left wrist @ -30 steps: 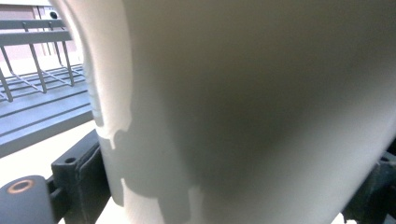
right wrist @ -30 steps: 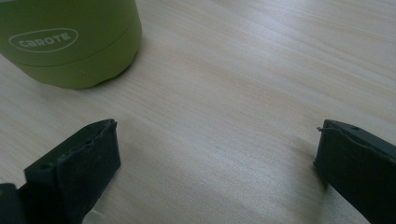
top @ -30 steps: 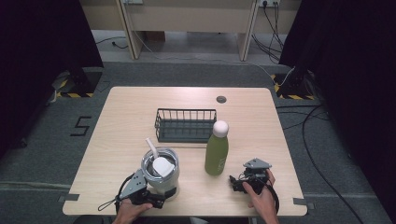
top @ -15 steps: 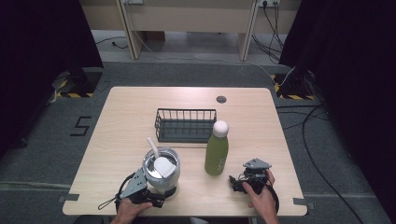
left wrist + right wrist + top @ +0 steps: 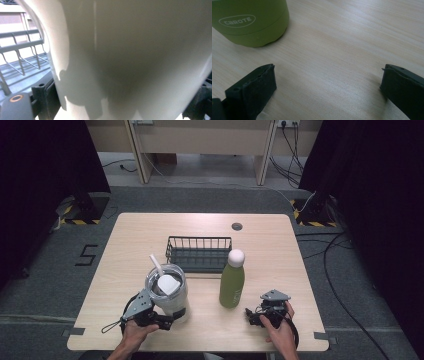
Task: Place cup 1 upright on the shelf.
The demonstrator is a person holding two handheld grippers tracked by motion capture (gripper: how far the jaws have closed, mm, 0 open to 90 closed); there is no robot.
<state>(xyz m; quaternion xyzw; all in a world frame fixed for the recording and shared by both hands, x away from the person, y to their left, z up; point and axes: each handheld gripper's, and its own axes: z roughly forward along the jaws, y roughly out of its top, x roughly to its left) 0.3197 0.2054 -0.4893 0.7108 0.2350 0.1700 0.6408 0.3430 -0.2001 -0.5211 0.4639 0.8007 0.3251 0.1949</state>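
While jaws flank it, tumbler (image 5: 170,292) stands

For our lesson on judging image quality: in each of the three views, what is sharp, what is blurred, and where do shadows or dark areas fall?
High view: table evenly lit, surroundings dark. Left gripper view: white cup very close, soft, shadowed low in the middle; basket clearer. Right gripper view: green bottle lettering readable, wood grain sharp.

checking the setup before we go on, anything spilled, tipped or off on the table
Nothing stands out. The white tumbler with straw, the green metal bottle and the black wire basket all stand upright on the dry wooden table.
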